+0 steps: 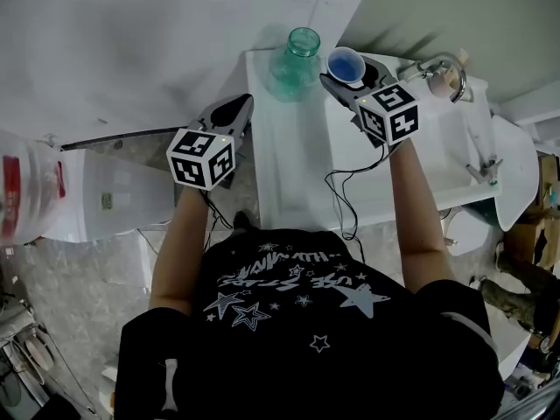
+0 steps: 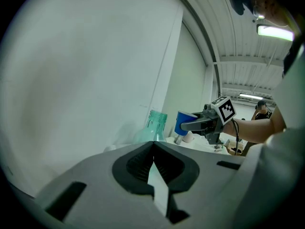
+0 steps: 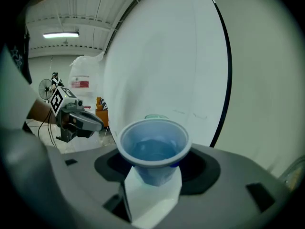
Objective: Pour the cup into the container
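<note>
Hovering left of the bottle (image 1: 296, 64), your left gripper (image 1: 238, 108) has its jaws shut on nothing. Bottle stands on the white counter (image 1: 289, 156). Your right gripper (image 1: 348, 79) clamps the blue cup (image 1: 345, 63), liquid inside, just right of the bottle's mouth.

I find bare counter (image 1: 284, 160) open on the near side of the green bottle (image 1: 296, 61), while the wall (image 1: 131, 42) closes in behind it, my right gripper (image 1: 350, 75) with its blue cup (image 1: 345, 63) crowds its right, and a faucet (image 1: 444, 70) stands farther right.
</note>
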`<control>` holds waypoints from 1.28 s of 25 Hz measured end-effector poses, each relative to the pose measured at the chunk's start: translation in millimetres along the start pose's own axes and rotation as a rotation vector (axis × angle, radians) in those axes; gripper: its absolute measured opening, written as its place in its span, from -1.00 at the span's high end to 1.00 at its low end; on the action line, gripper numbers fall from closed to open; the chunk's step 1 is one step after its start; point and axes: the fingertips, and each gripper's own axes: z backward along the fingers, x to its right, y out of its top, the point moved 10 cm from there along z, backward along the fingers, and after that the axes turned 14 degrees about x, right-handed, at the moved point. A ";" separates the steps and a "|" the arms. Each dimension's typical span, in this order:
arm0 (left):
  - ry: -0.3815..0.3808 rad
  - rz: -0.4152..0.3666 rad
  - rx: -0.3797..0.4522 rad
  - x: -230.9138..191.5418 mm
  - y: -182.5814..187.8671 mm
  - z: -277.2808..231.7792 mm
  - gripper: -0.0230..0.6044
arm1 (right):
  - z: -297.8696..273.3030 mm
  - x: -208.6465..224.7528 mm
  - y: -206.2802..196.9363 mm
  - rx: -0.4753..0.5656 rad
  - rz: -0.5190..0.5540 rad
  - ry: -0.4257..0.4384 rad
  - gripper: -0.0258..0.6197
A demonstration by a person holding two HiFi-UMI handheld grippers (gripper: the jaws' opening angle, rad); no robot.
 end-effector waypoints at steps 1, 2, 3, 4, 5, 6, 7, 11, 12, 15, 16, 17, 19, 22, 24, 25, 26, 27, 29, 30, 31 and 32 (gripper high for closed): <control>0.003 0.003 -0.003 1.1 -2.4 2.1 0.89 | 1.2 -5.0 -4.8 0.004 -0.009 0.007 0.06; 0.008 0.006 -0.007 2.1 -4.9 4.0 0.90 | 2.2 -9.9 -9.7 0.010 -0.016 0.012 0.06; 0.013 0.010 -0.010 3.2 -7.6 5.7 0.89 | 3.2 -14.6 -14.7 0.018 -0.024 0.016 0.06; 0.018 0.014 -0.014 4.4 -10.5 7.0 0.89 | 4.2 -18.9 -19.9 0.030 -0.033 0.016 0.06; 0.021 0.018 -0.018 5.6 -13.6 8.1 0.90 | 5.2 -23.1 -25.2 0.043 -0.045 0.014 0.06; 0.024 0.022 -0.023 6.8 -16.7 9.2 0.90 | 6.1 -27.1 -30.5 0.055 -0.057 0.011 0.06; 0.026 0.026 -0.028 8.2 -19.7 10.4 0.89 | 6.8 -31.2 -35.9 0.065 -0.069 0.008 0.06; 0.036 0.040 -0.045 14.2 -30.1 15.9 0.90 | 8.3 -47.0 -57.6 0.093 -0.098 0.008 0.05; 0.039 0.044 -0.048 15.6 -32.7 16.9 0.89 | 8.5 -50.2 -63.3 0.100 -0.104 0.008 0.05; 0.047 0.058 -0.060 20.0 -42.4 19.8 0.89 | 8.4 -59.1 -81.2 0.114 -0.119 0.010 0.05; 0.049 0.062 -0.067 21.4 -46.1 20.7 0.90 | 7.8 -62.0 -87.3 0.113 -0.124 0.013 0.05; 0.050 0.066 -0.076 22.6 -49.9 21.6 0.90 | 6.9 -64.8 -93.3 0.110 -0.129 0.017 0.05; 0.053 0.074 -0.095 25.1 -57.8 22.9 0.89 | 4.9 -69.9 -105.1 0.099 -0.134 0.028 0.05; 0.063 0.082 -0.113 28.3 -67.9 24.7 0.89 | 1.2 -76.0 -121.2 0.078 -0.129 0.046 0.05; 0.076 0.085 -0.118 29.2 -73.4 26.7 0.89 | -2.2 -79.1 -130.5 0.065 -0.127 0.058 0.05; 0.083 0.087 -0.120 29.2 -76.2 27.8 0.89 | -4.1 -80.4 -134.8 0.059 -0.126 0.065 0.05; 0.092 0.091 -0.123 28.8 -79.0 29.1 0.90 | -6.4 -81.5 -138.9 0.054 -0.123 0.072 0.05; 0.101 0.095 -0.126 28.0 -81.9 30.3 0.90 | -8.9 -82.7 -142.7 0.048 -0.120 0.081 0.05; 0.119 0.105 -0.133 26.4 -87.4 32.6 0.89 | -14.3 -85.3 -148.6 0.038 -0.112 0.102 0.05; 0.127 0.109 -0.137 25.8 -89.9 33.5 0.89 | -16.7 -86.5 -151.0 0.034 -0.109 0.111 0.05; 0.133 0.114 -0.141 25.3 -92.1 34.0 0.89 | -19.0 -86.9 -154.0 0.030 -0.106 0.119 0.05; 0.138 0.117 -0.145 24.9 -94.0 34.3 0.89 | -21.2 -86.7 -157.6 0.026 -0.104 0.125 0.05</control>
